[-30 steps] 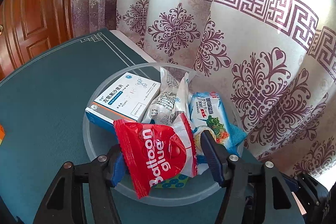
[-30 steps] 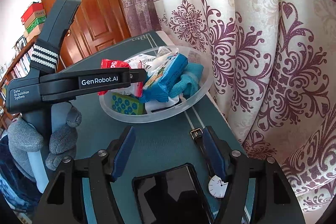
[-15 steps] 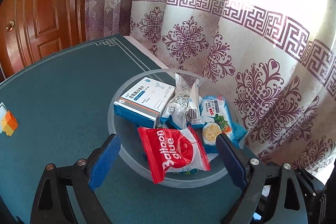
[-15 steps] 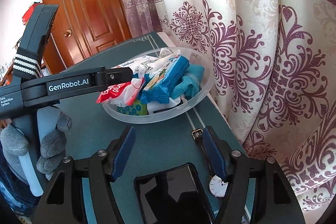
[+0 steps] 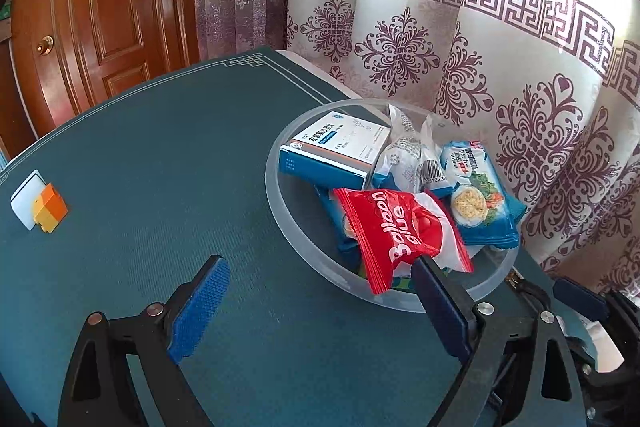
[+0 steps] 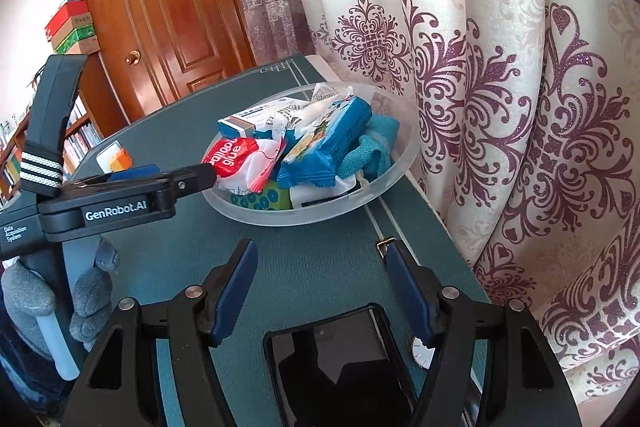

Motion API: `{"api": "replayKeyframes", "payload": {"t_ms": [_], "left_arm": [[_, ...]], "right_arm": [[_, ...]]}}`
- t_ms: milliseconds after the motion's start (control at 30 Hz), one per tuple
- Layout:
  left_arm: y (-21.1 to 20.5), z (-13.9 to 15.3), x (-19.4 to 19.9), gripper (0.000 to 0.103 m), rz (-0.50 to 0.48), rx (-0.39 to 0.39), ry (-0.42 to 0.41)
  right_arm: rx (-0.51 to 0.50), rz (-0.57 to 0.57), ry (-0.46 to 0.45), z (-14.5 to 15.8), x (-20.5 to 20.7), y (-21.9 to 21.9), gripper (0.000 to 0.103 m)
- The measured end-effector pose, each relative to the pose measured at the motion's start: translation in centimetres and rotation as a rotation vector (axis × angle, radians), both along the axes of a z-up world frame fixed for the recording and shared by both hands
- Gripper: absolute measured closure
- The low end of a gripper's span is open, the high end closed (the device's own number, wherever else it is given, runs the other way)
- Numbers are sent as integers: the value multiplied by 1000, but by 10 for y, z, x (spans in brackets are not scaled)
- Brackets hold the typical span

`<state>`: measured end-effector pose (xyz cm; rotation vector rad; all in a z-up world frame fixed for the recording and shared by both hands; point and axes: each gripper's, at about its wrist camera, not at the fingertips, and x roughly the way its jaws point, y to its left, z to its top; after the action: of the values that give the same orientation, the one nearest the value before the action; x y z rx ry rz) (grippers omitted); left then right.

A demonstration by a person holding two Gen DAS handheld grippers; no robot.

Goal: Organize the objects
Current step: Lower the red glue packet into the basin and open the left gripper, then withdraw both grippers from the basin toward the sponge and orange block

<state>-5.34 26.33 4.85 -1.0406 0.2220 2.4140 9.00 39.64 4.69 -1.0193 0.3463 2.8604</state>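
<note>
Right wrist view: teal table (image 6: pixel 320 267) beside patterned curtain (image 6: pixel 520 107), wooden door (image 6: pixel 168 7) behind; both tongs agape, empty.

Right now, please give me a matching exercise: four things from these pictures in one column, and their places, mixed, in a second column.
Things:
1. red packet
2. phone
3. orange block
4. wristwatch

Places:
A. on the mat, far from the bowl
B. on top of the bowl's pile
C. between the right tongs
D. beside the phone, toward the curtain

Pairs: 1-B, 2-C, 3-A, 4-D
</note>
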Motion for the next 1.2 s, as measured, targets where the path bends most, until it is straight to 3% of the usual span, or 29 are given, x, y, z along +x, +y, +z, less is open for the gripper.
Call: {"api": "replayKeyframes", "payload": {"t_ms": [167,467,833,1200], "left_arm": [[9,-8,-10,8,8,-31,-3],[4,-8,-6,8,-5,-16,-16],[-18,5,-1,8,18,20,-8],[-46,-1,-9,8,77,18,-23]], "right_arm": [[-2,-2,-1,0,0,1,35],[-3,-5,-3,0,0,1,34],[-5,-6,6,2,-1,-1,32],[-9,4,10,4,-3,-14,30]]}}
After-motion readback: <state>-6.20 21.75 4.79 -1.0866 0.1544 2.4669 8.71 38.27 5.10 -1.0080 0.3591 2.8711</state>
